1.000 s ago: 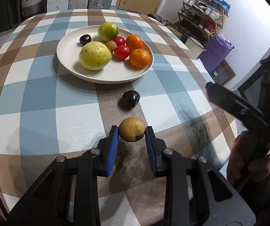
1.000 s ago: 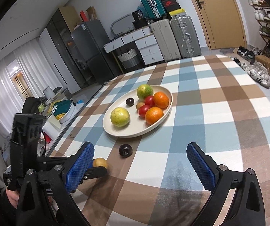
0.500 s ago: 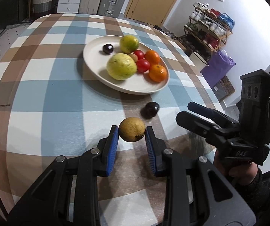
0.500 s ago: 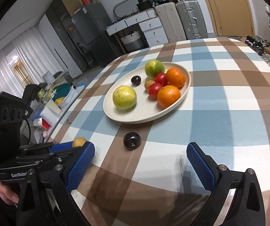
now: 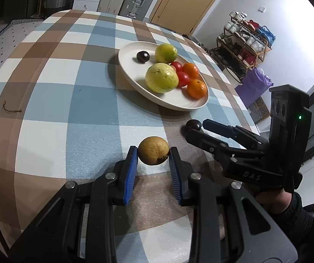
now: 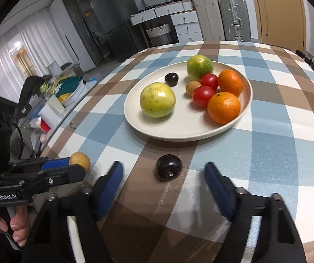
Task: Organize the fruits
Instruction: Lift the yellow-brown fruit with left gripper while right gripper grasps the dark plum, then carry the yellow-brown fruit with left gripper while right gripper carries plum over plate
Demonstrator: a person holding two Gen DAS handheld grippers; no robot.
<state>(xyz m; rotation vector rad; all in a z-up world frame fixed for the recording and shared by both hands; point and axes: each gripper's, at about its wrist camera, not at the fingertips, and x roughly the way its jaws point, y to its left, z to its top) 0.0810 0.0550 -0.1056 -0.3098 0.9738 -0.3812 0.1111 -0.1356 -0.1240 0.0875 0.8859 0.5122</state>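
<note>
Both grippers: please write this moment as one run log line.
left gripper: shut on brown fruit | right gripper: jaws closing around dark plum, no contact | plate: seven fruits

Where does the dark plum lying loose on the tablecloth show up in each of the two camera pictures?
Left wrist view: the loose dark plum is right of centre, at the tips of the right gripper.
Right wrist view: the plum is low centre, just ahead of that gripper's open jaws.
Shared landmark: the white plate of fruit beyond it.

Plum [image 6: 169, 167] lies on table [image 6: 288, 153] before fruit plate [image 6: 179, 129].
</note>
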